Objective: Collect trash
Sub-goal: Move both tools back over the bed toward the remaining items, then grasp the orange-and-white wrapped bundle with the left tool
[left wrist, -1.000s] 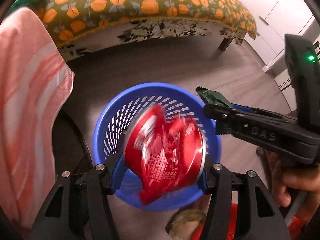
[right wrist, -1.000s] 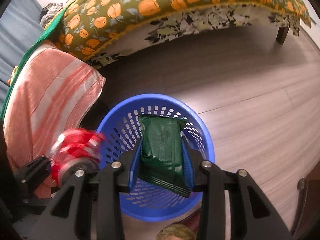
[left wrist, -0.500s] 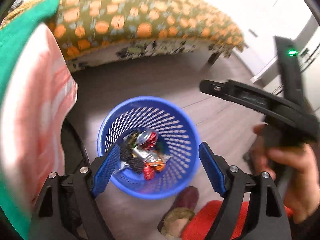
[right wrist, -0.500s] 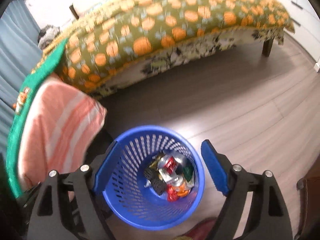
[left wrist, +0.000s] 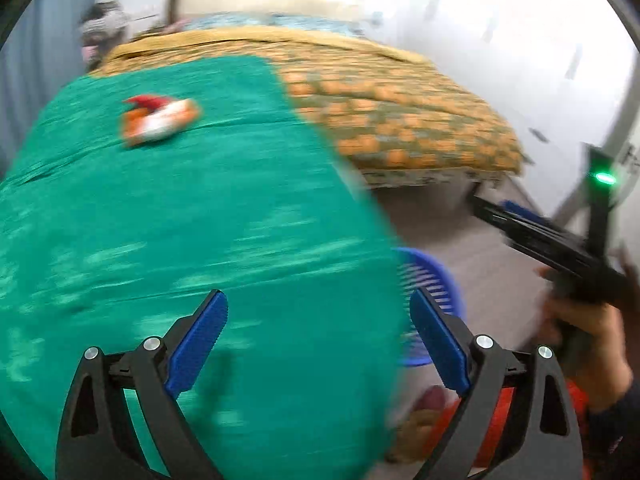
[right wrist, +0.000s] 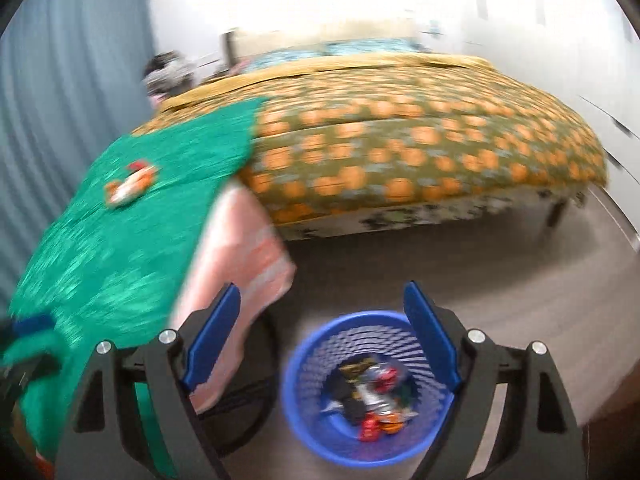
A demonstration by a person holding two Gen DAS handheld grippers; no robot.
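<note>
A blue mesh basket (right wrist: 320, 428) stands on the floor and holds several wrappers and a crushed can (right wrist: 376, 396). Its rim also shows in the left wrist view (left wrist: 436, 276). An orange, red and white wrapper (left wrist: 160, 120) lies on a green cloth (left wrist: 200, 240); it also shows in the right wrist view (right wrist: 130, 184). My left gripper (left wrist: 318, 340) is open and empty above the green cloth. My right gripper (right wrist: 322, 336) is open and empty above the basket; it shows from the side in the left wrist view (left wrist: 540, 236). Both views are motion-blurred.
A bed with an orange-patterned cover (right wrist: 420, 152) stands behind. A pink striped cloth (right wrist: 240, 248) hangs below the green cloth (right wrist: 120, 240). A grey curtain (right wrist: 68, 120) is at the left. The wood floor (right wrist: 520, 280) stretches right of the basket.
Both grippers let go of their trash, the red can and the green packet, into the basket. Both then rose and opened; the left one swung left over the green cloth.
</note>
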